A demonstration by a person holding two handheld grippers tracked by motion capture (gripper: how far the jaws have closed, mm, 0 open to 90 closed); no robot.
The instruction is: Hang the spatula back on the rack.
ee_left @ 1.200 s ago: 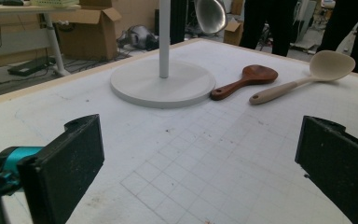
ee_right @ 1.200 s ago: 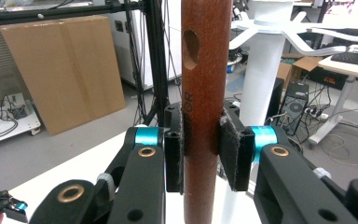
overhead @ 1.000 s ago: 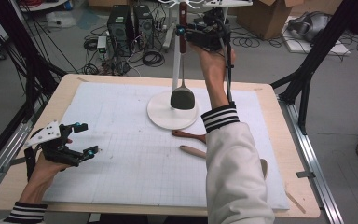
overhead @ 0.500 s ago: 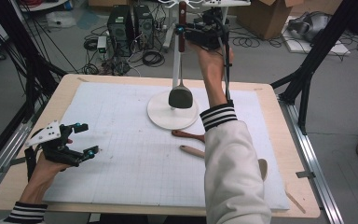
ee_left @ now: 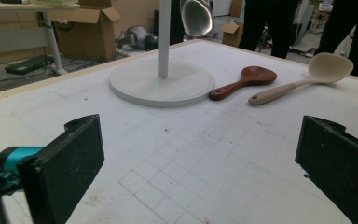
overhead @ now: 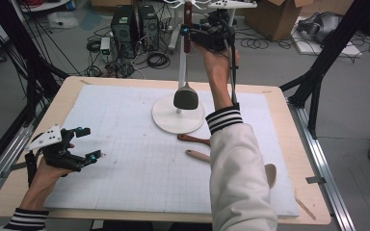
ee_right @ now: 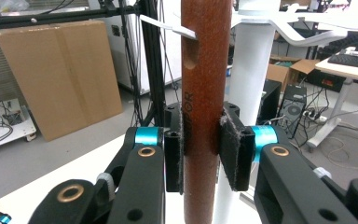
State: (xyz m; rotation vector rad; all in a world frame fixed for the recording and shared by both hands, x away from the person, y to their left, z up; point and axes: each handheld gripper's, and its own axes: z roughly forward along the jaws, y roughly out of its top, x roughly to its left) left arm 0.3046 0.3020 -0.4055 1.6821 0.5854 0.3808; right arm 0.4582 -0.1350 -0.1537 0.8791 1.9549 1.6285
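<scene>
the right tool (overhead: 188, 32) is raised high above the far side of the surface (overhead: 125, 144), its padded jaws pressed on the brown wooden handle (ee_right: 204, 93) of a spatula whose dark blade (overhead: 185, 98) hangs straight below it, just over the round white base (overhead: 173, 120) of a stand; the stand's white pole (ee_right: 251, 70) rises right behind the handle, and a thin white hook (ee_right: 168, 27) from the stand meets the slot in the handle above the jaws; beyond this tool lie a cardboard sheet (ee_right: 60, 70), black frame posts, desks and computer towers on a grey floor strewn with cables; the left tool (overhead: 84, 144) rests low at the near left of the surface, jaws wide apart with nothing between them; ahead of it on the white gridded mat are the stand base, then a dark wooden spoon (ee_left: 244, 81) and a pale spoon (ee_left: 303, 77) lying side by side to the right of that base; the mat is lightly stained and covers a pale wooden top with metal rails along its sides; cardboard boxes stand on the floor past the far edge
</scene>
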